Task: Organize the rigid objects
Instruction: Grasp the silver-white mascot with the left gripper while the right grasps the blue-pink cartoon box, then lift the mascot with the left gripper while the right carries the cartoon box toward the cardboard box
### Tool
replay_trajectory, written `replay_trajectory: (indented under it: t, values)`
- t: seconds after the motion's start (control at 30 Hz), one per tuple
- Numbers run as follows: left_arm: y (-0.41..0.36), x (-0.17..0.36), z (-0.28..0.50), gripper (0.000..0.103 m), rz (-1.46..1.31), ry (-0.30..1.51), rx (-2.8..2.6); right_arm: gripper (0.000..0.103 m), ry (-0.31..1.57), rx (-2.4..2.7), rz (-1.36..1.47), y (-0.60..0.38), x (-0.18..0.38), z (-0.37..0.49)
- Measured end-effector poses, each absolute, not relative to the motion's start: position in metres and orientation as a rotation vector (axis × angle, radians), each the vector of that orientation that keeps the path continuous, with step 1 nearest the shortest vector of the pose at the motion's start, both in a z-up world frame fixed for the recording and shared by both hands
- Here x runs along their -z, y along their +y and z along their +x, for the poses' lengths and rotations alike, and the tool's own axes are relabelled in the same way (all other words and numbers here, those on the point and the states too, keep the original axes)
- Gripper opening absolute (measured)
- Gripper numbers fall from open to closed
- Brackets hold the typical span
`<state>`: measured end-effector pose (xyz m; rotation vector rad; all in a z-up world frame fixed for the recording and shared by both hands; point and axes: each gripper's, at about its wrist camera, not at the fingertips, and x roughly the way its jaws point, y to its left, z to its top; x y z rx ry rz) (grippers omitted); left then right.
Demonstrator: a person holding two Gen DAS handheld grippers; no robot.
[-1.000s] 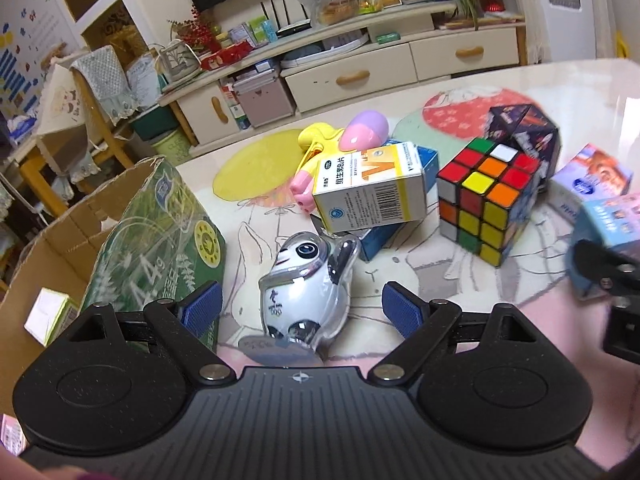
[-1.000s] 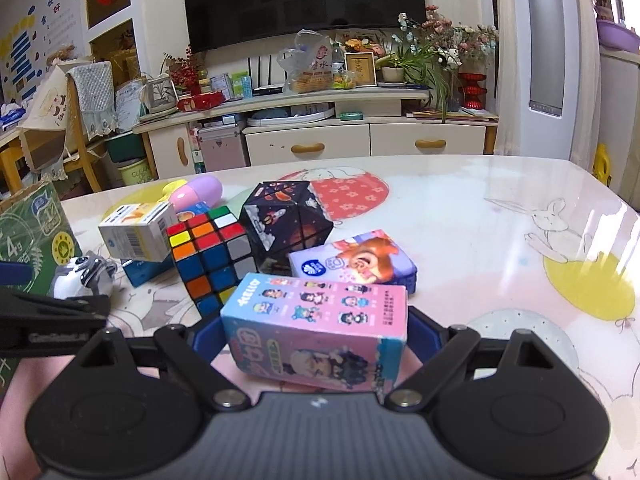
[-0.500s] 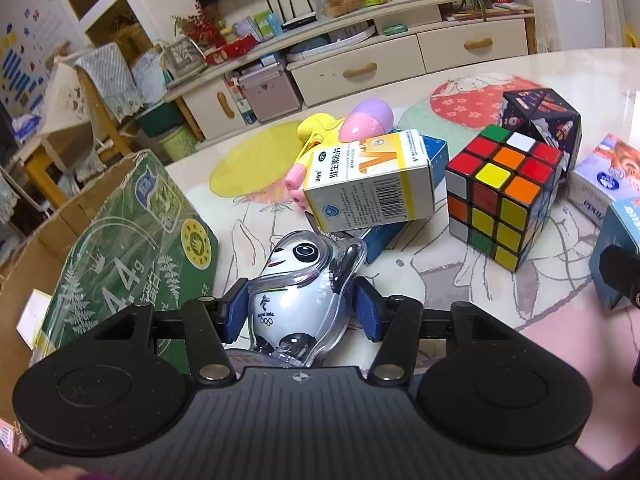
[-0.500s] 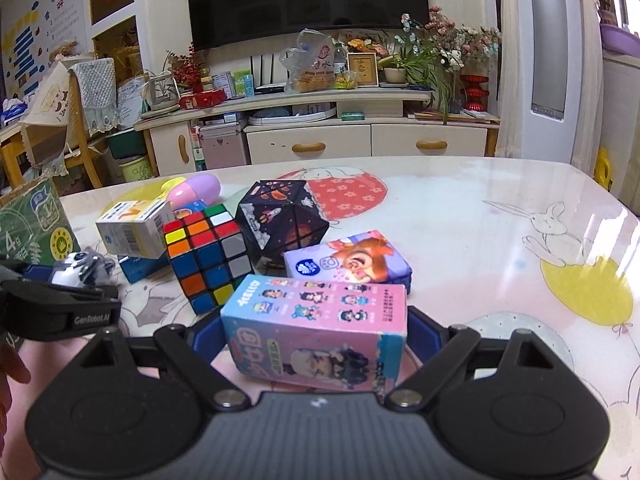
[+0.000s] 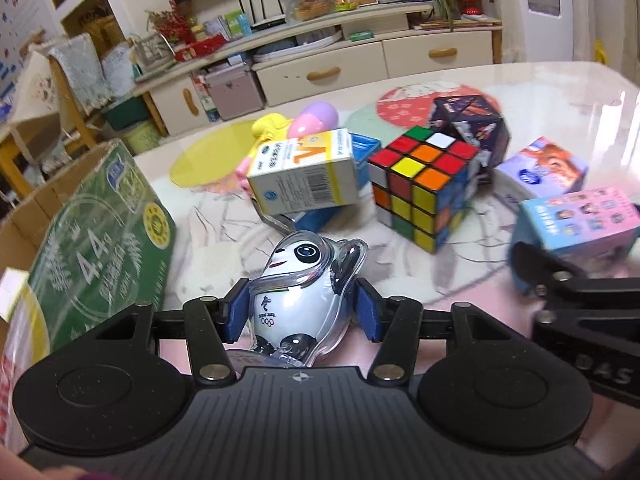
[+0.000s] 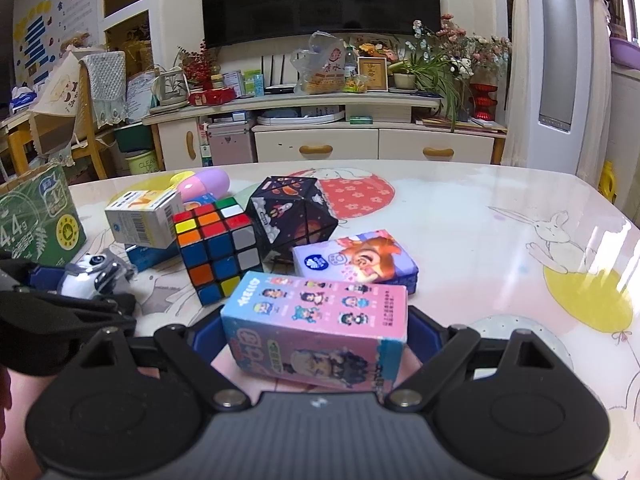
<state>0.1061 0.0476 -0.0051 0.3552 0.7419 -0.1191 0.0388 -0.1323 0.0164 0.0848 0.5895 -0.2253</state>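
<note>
A white panda figure in a clear shell (image 5: 296, 292) lies on the table, and my left gripper (image 5: 300, 312) is shut on it, its blue pads pressing both sides of the body. The same panda (image 6: 86, 276) shows at the far left of the right wrist view. My right gripper (image 6: 314, 332) is shut on a pink and blue cartoon box (image 6: 320, 320), which lies crosswise between its pads. That box (image 5: 580, 216) sits at the right edge of the left wrist view.
A Rubik's cube (image 5: 420, 184), a dark space-print cube (image 5: 468, 128), a white and yellow medicine box (image 5: 304, 176), a purple cartoon box (image 5: 540, 168) and a pink egg toy (image 5: 316, 118) crowd the middle. A green open carton (image 5: 100, 240) stands at the left.
My left gripper went from wide open around the panda to shut on it and edged forward. The right gripper has kept still with its box.
</note>
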Motion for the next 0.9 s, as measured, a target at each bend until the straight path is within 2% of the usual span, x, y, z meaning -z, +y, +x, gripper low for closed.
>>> replay_trajectory:
  t: [0.9]
  values:
    - [0.074, -0.028, 0.06, 0.067, 0.21, 0.722, 0.227, 0.088, 0.559, 0.286, -0.001, -0.119, -0.013, 0.02]
